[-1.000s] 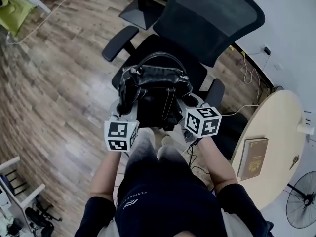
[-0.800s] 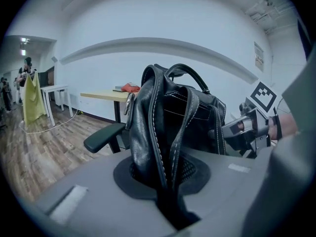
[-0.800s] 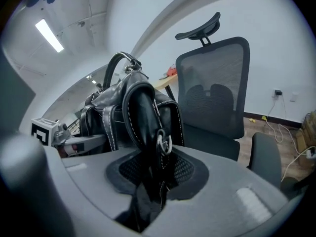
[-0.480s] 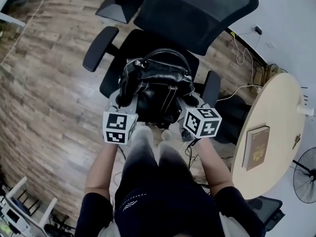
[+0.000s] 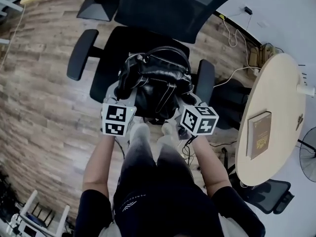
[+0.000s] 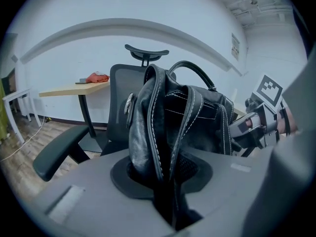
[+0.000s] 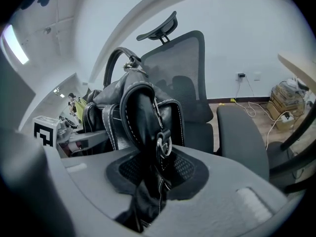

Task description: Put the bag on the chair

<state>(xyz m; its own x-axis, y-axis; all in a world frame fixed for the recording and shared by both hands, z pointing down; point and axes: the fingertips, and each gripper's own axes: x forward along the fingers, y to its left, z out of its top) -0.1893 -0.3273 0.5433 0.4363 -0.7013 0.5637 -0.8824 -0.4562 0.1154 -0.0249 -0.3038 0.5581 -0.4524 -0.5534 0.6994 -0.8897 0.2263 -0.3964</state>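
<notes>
A black leather bag (image 5: 157,80) with a looped handle is upright over the front of the black office chair's seat (image 5: 109,58); whether it rests on the seat I cannot tell. My left gripper (image 5: 121,94) holds the bag's left side, with a stitched leather fold (image 6: 153,132) between its jaws, which are opening. My right gripper (image 5: 190,100) is shut on the bag's right side, where a strap with a metal ring (image 7: 162,144) runs between its jaws. The mesh backrest (image 5: 173,6) rises behind the bag (image 6: 197,117) (image 7: 133,107).
The chair's armrests (image 5: 79,53) (image 5: 205,80) flank the bag. A round wooden table (image 5: 279,98) with a book (image 5: 259,135) stands at the right, with cables (image 5: 232,26) on the wood floor behind it. The person's legs are just below the grippers.
Both grippers have carried the bag forward, further in over the chair seat. The chair now lies closer under the bag and more upright in the head view.
</notes>
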